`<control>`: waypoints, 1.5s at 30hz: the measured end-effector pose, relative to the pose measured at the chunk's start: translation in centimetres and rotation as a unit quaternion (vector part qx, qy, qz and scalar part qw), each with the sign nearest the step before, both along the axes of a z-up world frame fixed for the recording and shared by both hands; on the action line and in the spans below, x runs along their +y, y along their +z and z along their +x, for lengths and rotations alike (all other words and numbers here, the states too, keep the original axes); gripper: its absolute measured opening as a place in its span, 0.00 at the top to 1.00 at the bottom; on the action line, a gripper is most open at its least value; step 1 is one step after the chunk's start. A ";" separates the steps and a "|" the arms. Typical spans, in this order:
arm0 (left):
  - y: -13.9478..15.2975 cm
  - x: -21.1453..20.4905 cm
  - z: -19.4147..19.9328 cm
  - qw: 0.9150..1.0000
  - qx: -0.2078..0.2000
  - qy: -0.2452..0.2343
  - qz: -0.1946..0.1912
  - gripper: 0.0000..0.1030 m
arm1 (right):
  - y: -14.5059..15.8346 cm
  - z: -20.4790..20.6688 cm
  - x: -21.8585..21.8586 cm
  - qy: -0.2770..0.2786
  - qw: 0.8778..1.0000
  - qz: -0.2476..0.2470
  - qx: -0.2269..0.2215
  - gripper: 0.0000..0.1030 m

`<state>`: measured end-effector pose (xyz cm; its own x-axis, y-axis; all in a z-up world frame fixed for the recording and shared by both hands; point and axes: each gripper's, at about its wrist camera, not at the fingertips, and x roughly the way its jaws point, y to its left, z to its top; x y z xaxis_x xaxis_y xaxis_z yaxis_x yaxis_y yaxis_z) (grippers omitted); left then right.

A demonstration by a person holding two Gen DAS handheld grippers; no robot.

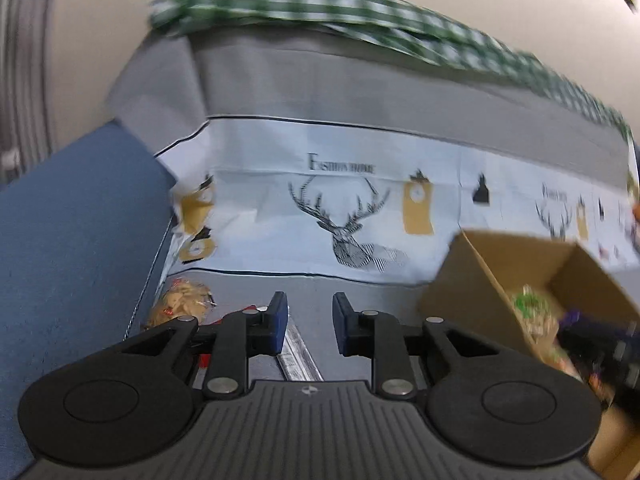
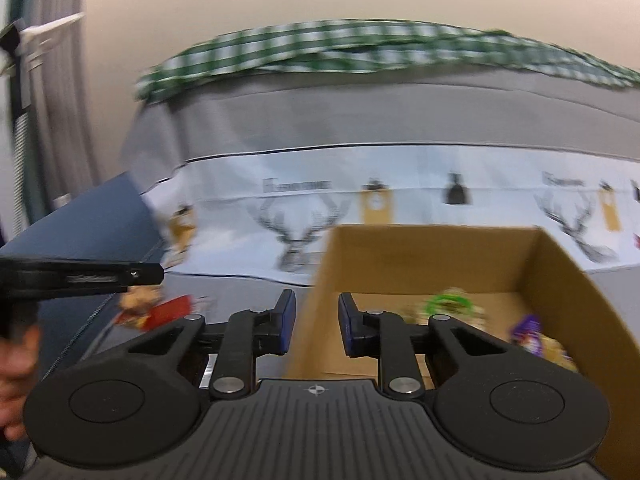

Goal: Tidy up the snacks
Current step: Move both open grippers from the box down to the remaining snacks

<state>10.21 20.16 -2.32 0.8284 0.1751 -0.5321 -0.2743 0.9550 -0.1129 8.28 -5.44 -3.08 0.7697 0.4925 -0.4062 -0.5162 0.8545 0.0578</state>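
Left of the box (image 2: 420, 248), loose snacks (image 1: 180, 304) lie on the grey worktop (image 1: 312, 292); more sit inside it. Both your left tool (image 1: 310, 320) and right tool (image 2: 316, 320) are narrow and empty. Reach like that and you may shove a packet or clip the box wall.

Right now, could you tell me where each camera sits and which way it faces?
Left wrist: on the left gripper, facing the deer-print cloth; a snack bag lies left, the cardboard box right; its own empty fingers show.
Right wrist: on the right gripper, facing the box; the left gripper and a hand show at left.
Shared: cloth, box, green checked fabric.
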 end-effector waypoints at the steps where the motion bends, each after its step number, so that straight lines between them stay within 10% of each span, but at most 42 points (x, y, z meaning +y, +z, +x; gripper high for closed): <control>1: -0.1 0.6 0.1 1.000 0.000 0.008 -0.004 0.74 | -0.2 -0.3 0.8 0.011 1.000 0.000 -0.002 0.76; 18: -2.8 9.6 0.5 0.993 0.034 0.112 0.033 0.77 | -6.9 0.7 13.5 0.041 0.998 -0.016 0.044 0.74; 21: -3.4 8.7 1.3 0.994 0.039 0.086 0.062 0.76 | -8.1 2.5 14.7 0.034 0.997 -0.012 0.074 0.59; 27: -5.3 8.1 4.3 0.987 0.072 0.078 0.120 0.58 | -10.8 4.3 16.5 0.028 0.995 -0.044 0.087 0.42; 32: -7.8 5.9 7.1 0.971 0.105 0.061 0.204 0.25 | -12.6 5.7 17.4 0.036 0.990 -0.071 0.116 0.39; 45: -10.2 7.0 9.1 0.967 0.144 0.071 0.199 0.54 | -12.6 5.6 16.6 0.038 0.992 -0.082 0.092 0.72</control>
<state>19.27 27.12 -12.56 0.6086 0.5143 -0.6043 -0.3719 0.8576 0.3554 13.84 11.16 -15.64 0.6383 0.4616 -0.6161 -0.5724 0.8197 0.0212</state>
